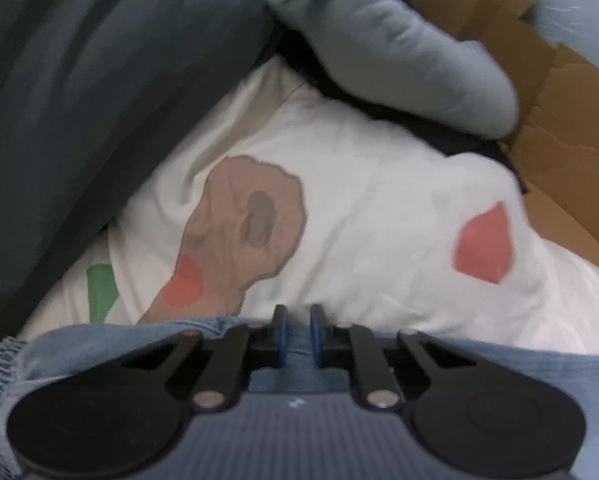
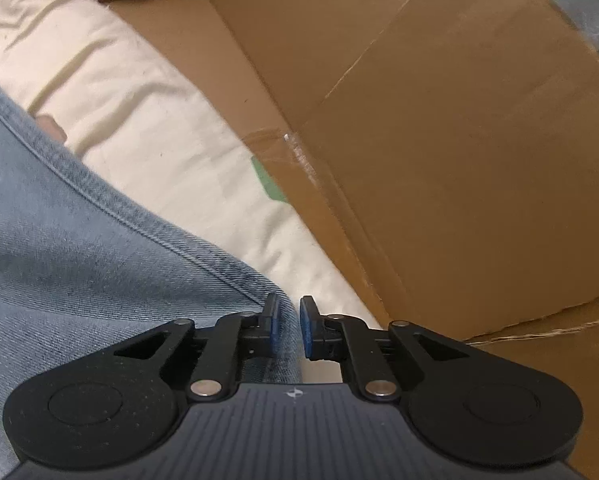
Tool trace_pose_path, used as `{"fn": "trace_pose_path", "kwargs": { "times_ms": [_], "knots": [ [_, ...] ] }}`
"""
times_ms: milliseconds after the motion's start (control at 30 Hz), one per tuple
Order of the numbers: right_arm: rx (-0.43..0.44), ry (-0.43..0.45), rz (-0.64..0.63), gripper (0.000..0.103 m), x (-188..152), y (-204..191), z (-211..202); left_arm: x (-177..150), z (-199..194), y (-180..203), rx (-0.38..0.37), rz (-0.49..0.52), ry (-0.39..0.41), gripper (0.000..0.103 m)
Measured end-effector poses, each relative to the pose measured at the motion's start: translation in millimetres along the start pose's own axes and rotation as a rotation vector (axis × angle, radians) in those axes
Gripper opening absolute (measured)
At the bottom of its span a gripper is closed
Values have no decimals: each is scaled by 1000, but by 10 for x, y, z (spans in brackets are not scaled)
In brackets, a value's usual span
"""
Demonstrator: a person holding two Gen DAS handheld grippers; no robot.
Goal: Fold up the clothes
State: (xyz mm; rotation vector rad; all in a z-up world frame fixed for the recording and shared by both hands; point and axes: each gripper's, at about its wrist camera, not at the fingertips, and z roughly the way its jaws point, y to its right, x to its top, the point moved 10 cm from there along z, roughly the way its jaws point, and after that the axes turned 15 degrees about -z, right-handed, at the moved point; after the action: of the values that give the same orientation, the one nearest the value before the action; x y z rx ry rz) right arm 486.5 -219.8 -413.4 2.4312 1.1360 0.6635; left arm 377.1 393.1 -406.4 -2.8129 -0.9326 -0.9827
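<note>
Denim garment laid on the pile, folding not finished

The denim garment (image 1: 99, 344) lies on the white printed cloth (image 1: 359, 220). Over its edge, the left gripper (image 1: 298, 334) and the right gripper (image 2: 287, 326) each stand slightly spread, denim between the jaws, apparently not pinched. Other clothes beside the white cloth look unfolded.

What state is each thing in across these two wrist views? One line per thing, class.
left gripper: jaws slightly apart, denim between
right gripper: jaws slightly apart, over denim edge
denim garment: lying on white cloth
white printed cloth: spread, creased
cardboard: flattened
</note>
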Motion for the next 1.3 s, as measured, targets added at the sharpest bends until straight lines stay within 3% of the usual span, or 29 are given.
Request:
{"fn": "trace_pose_path", "kwargs": {
  "times_ms": [33,100,167,267,500,800,867,1033,1167,1300],
  "knots": [
    [0,14,-5,20,8,3,-48,-10,-52,-20,4,10,-5,16],
    [10,58,-5,34,50,-13,-153,-23,-140,-84,15,26,-11,20],
    [28,112,0,41,128,-58,-253,-29,-215,-170,25,40,-12,32],
    [79,185,3,41,351,-196,-347,9,-250,-369,60,54,-2,46],
    [226,351,-75,41,1076,-778,-695,-43,-148,-731,84,42,-23,47],
    [410,513,-153,41,2068,-1587,-941,-67,-43,-768,44,43,-32,46],
    [438,522,-158,41,2218,-1724,-960,-50,-153,-732,5,69,-20,46],
    [494,558,-245,41,2496,-2045,-1014,-16,-198,-732,-11,138,-22,48],
    [517,562,-334,41,2644,-2244,-1008,-61,15,-757,-32,120,-97,48],
    [512,531,-432,41,2733,-2420,-942,-85,114,-713,-57,126,-111,48]
  ]
}}
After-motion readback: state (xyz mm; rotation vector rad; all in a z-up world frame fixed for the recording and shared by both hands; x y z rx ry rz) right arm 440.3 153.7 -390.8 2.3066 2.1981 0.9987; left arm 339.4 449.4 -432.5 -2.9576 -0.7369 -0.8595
